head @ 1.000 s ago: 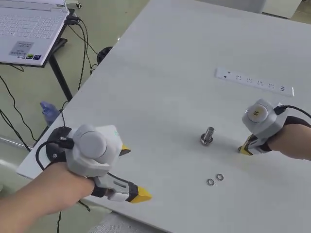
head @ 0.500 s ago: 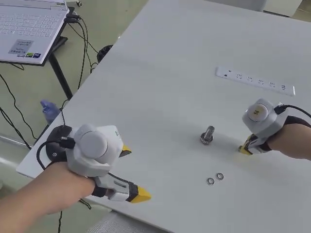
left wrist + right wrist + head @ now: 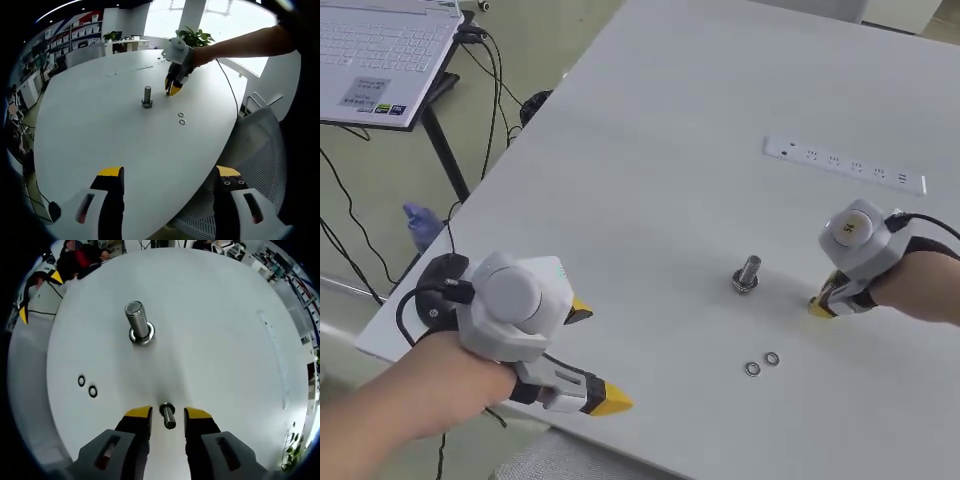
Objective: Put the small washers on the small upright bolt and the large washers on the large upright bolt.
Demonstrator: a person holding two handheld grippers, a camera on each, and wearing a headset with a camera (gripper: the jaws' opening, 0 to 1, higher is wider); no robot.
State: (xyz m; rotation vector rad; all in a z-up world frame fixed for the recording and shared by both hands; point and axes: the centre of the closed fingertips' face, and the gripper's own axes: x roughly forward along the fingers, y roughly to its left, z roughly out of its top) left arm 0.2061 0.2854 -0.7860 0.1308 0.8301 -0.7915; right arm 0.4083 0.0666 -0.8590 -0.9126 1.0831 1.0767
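Left gripper (image 3: 595, 357): released, jaws wide apart, nothing between them, hovering over near edge of bench (image 3: 670, 150). Right gripper (image 3: 823, 303): also unclenched, tips down at bench. In right gripper view I see its jaws straddling small bolt (image 3: 167, 416), bolt upright, gap on each side, no contact. Large bolt (image 3: 748, 275) upright near right gripper, apart from it. Two washers (image 3: 752, 369) flat on bench, side by side, nearer me than large bolt, apart from both grippers. Power strip (image 3: 845, 166) farther back. Laptop (image 3: 370, 60) off bench, upper left.
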